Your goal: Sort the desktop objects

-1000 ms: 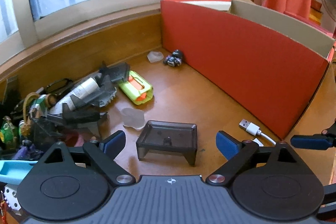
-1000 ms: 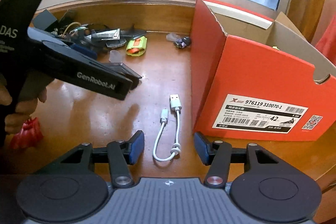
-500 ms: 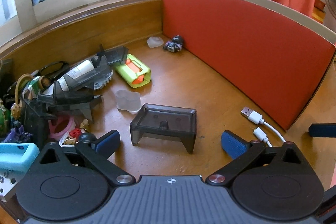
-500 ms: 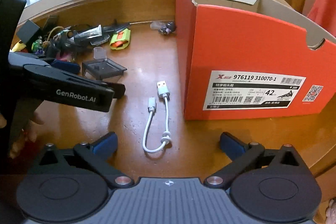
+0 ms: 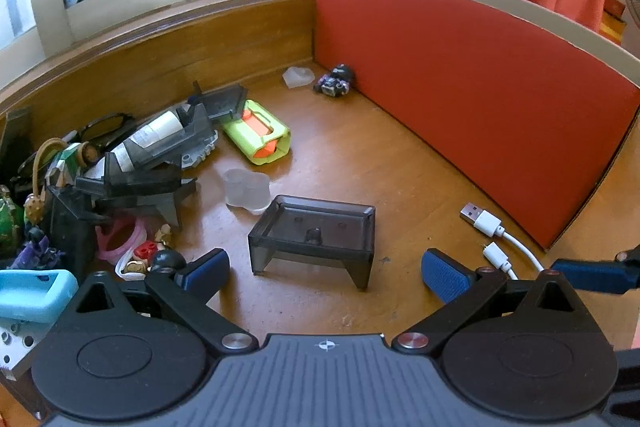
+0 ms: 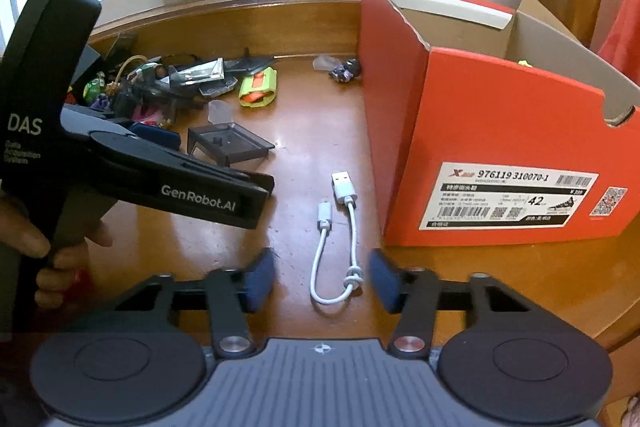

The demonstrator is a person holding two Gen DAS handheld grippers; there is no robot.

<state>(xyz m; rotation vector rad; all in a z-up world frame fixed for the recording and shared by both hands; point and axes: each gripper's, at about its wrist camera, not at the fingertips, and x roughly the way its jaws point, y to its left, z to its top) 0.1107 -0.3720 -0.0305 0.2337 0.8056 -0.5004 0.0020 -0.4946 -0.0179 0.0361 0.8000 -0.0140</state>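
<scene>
The right gripper [image 6: 322,285] hangs low over the short white knotted USB cable [image 6: 347,259] lying on the wooden tabletop [image 6: 304,131] just left of the open orange cardboard shoebox [image 6: 500,147], jaws half open and empty – a closing-in on the cable, I judge, which calls for lowering and pinching at the knot. The left gripper [image 5: 324,273], jaws wide and empty, faces the smoky grey plastic tray [image 5: 316,231]. Since half a second ago the right jaws have narrowed and come nearer the cable – the left gripper has barely shifted.

"GenRobot.AI", "DAS" on left gripper [image 6: 224,163]; "976119 310070-1", "42" on shoebox [image 6: 500,147] label
</scene>
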